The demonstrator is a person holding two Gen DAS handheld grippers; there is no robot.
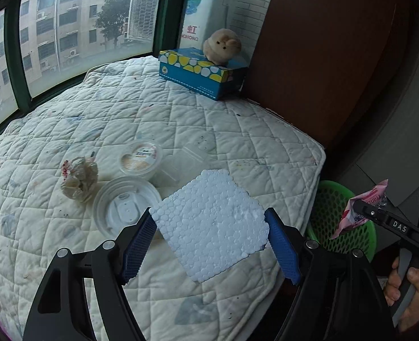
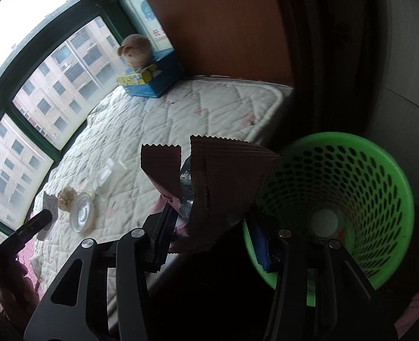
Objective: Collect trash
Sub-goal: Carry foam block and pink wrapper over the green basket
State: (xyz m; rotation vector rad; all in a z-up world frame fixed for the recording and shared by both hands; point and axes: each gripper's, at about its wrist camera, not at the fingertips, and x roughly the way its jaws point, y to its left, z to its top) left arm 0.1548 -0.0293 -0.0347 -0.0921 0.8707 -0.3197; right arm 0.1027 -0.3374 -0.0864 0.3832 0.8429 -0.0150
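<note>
My left gripper [image 1: 209, 244] is shut on a white foam slab [image 1: 209, 224], held by its corners between the blue pads [image 1: 140, 244] above the quilted mattress [image 1: 181, 113]. My right gripper [image 2: 212, 233] is shut on a torn pink snack wrapper [image 2: 218, 184], just left of the green mesh basket [image 2: 345, 199]. In the left wrist view that wrapper [image 1: 360, 210] hangs over the basket's rim [image 1: 331, 216]. On the mattress lie a crumpled plastic wad [image 1: 80, 179], a clear cup lid [image 1: 124, 207], a round tub [image 1: 141, 159] and a clear box [image 1: 186, 159].
A blue tissue box [image 1: 203, 74] with a plush toy [image 1: 222, 45] on it stands at the mattress's far corner. A brown wooden panel [image 1: 323, 56] rises behind the basket. Green-framed windows [image 1: 67, 28] line the far side. A hand [image 1: 408, 289] grips the right tool.
</note>
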